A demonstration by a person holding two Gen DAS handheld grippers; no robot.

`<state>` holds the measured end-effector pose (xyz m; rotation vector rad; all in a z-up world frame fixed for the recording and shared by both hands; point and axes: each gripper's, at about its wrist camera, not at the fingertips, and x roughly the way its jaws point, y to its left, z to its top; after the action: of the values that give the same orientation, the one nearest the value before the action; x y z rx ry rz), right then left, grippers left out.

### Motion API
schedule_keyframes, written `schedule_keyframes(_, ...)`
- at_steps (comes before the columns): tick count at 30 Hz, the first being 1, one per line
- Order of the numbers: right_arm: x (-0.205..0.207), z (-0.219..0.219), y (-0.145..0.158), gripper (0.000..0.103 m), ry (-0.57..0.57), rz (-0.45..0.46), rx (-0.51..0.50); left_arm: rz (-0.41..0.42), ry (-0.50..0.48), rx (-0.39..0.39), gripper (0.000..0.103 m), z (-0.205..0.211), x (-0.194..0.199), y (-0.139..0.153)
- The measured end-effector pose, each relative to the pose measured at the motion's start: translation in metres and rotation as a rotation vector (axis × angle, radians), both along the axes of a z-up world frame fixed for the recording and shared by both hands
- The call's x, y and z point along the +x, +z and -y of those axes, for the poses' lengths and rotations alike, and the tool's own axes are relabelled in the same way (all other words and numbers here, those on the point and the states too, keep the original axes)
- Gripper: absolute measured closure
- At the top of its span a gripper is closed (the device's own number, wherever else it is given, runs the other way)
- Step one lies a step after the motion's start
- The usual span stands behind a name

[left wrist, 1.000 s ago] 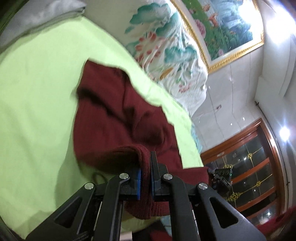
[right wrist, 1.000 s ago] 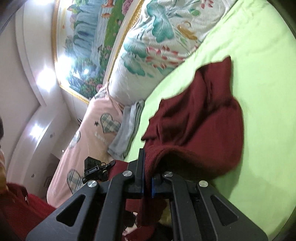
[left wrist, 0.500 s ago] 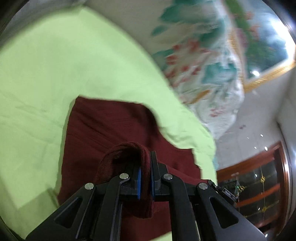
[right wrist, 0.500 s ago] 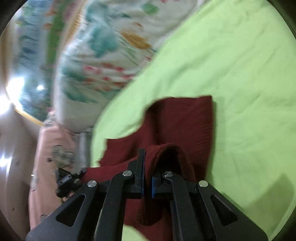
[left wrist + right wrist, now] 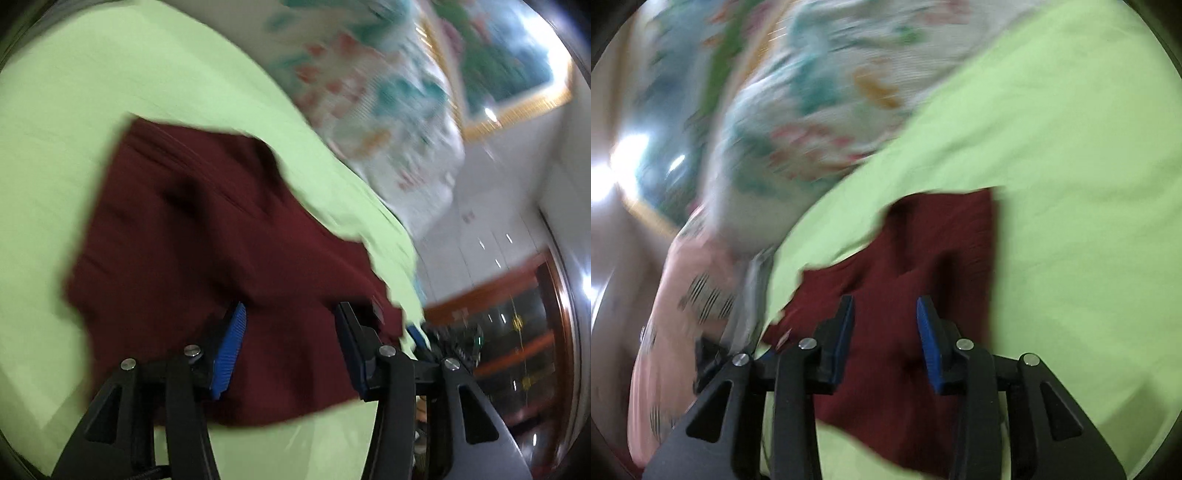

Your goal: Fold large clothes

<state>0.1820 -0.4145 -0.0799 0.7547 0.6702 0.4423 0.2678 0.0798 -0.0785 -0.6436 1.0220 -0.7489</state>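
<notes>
A bed covered with a light green sheet (image 5: 66, 155) fills most of both wrist views, and at its far side lies a bulky white quilt (image 5: 373, 99) printed with teal and red flowers. On the wall beyond it, in the left wrist view, hangs a gilt-framed painting (image 5: 513, 62), and lower down stands a dark wooden cabinet (image 5: 517, 332) with glass doors. In the right wrist view a pink pillow with checked heart patches (image 5: 690, 291) lies beside the quilt. Both views are smeared by motion blur, so fine detail is lost.

The dark red garment (image 5: 207, 258) lies spread on the sheet, in front of both grippers, its far edge uneven and one corner squared off. The left gripper (image 5: 291, 339) stands wide apart, with its blue pads (image 5: 229, 350) on either side of the cloth and nothing pinched between them; the garment lies under and past the tips. The right gripper (image 5: 884, 332) is likewise spread, its fingers (image 5: 929, 343) over the near part of the same garment (image 5: 923, 258), gripping nothing. Whether either set of tips touches the cloth cannot be told through the blur
</notes>
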Motion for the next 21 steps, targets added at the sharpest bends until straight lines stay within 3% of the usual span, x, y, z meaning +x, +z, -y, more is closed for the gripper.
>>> schedule_keyframes(2, 0.001, -0.036, 0.005, 0.066, 0.135, 0.013, -0.056, 0.006, -0.051, 0.009, 0.053, 0.023, -0.007, 0.0)
schedule_keyframes(4, 0.013, -0.078, 0.001, 0.066, 0.241, -0.045, -0.215, 0.011, -0.096, 0.045, 0.053, 0.045, 0.0, -0.003)
schedule_keyframes(6, 0.026, -0.096, -0.005, 0.066, 0.263, -0.075, -0.329, -0.007, -0.089, 0.123, 0.054, 0.058, 0.015, -0.009)
schedule_keyframes(9, 0.053, -0.086, -0.007, 0.068, 0.202, -0.083, -0.335, -0.047, -0.04, 0.103, 0.057, 0.05, 0.047, -0.019)
schedule_keyframes(15, 0.089, -0.03, -0.002, 0.068, -0.085, -0.095, -0.307, -0.044, 0.172, 0.096, 0.057, 0.005, 0.1, -0.015)
schedule_keyframes(18, 0.083, -0.009, -0.001, 0.068, -0.206, -0.103, -0.242, -0.037, 0.263, 0.092, 0.056, -0.014, 0.105, -0.007)
schedule_keyframes(21, 0.062, -0.002, 0.001, 0.068, -0.243, -0.08, -0.195, 0.004, 0.295, 0.091, 0.047, -0.023, 0.089, 0.008)
